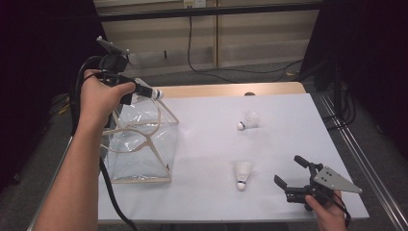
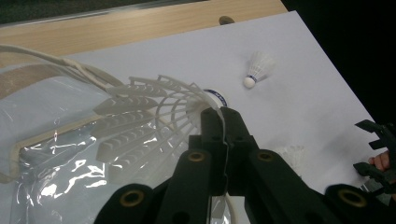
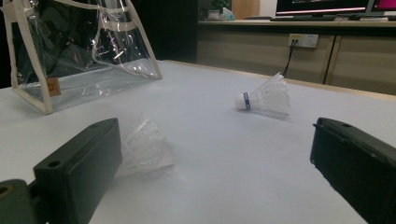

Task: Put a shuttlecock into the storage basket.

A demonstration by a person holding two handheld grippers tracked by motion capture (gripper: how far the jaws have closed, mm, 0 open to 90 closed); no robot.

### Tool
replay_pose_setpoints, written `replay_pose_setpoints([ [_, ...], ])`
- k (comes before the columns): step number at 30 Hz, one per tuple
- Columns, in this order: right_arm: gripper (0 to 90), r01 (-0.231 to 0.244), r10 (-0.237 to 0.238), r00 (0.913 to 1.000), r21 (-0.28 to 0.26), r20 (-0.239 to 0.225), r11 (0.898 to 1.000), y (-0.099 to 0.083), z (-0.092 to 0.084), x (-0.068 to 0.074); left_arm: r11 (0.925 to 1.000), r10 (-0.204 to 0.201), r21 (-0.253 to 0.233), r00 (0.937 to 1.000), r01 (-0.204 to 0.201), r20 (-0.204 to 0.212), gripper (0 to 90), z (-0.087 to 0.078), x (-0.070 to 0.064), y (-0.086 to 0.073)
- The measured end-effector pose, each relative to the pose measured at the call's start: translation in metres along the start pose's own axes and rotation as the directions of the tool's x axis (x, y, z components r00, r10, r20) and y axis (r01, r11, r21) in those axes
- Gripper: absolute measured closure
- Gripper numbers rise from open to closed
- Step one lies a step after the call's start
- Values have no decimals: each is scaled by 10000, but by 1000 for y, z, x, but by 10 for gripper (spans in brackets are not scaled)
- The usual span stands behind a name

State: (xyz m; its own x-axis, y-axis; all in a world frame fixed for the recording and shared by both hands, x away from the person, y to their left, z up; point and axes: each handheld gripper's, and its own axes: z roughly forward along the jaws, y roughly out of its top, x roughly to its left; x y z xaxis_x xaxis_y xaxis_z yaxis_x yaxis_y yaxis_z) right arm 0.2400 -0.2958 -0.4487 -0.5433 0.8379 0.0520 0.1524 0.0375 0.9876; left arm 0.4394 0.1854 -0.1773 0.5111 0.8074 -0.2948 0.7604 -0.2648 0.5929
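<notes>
Left gripper (image 1: 144, 90), upper left of the high view, above the clear bag (image 1: 139, 144): jaws clamped on a shuttlecock's (image 2: 154, 112) skirt, cork pointing right. Right gripper (image 1: 298, 175), lower right: jaws wide apart, nothing between them, resting near the table (image 1: 202, 202) edge. Two loose shuttlecocks lie on the white top: one mid-right (image 1: 248, 120), one lower centre (image 1: 242, 174), well apart.

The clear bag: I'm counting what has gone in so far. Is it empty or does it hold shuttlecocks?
Empty, as far as shows: nothing lies behind the clear bag's walls. One shuttlecock sits in the left gripper above it.
</notes>
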Motion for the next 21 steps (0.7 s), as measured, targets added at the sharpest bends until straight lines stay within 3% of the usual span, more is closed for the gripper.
replay_pose_setpoints([
  [21,19,3,-3,10000,26,9,10000,0,0,0,9996,-284,35,9986,286,-453,899,-4,14,-1],
])
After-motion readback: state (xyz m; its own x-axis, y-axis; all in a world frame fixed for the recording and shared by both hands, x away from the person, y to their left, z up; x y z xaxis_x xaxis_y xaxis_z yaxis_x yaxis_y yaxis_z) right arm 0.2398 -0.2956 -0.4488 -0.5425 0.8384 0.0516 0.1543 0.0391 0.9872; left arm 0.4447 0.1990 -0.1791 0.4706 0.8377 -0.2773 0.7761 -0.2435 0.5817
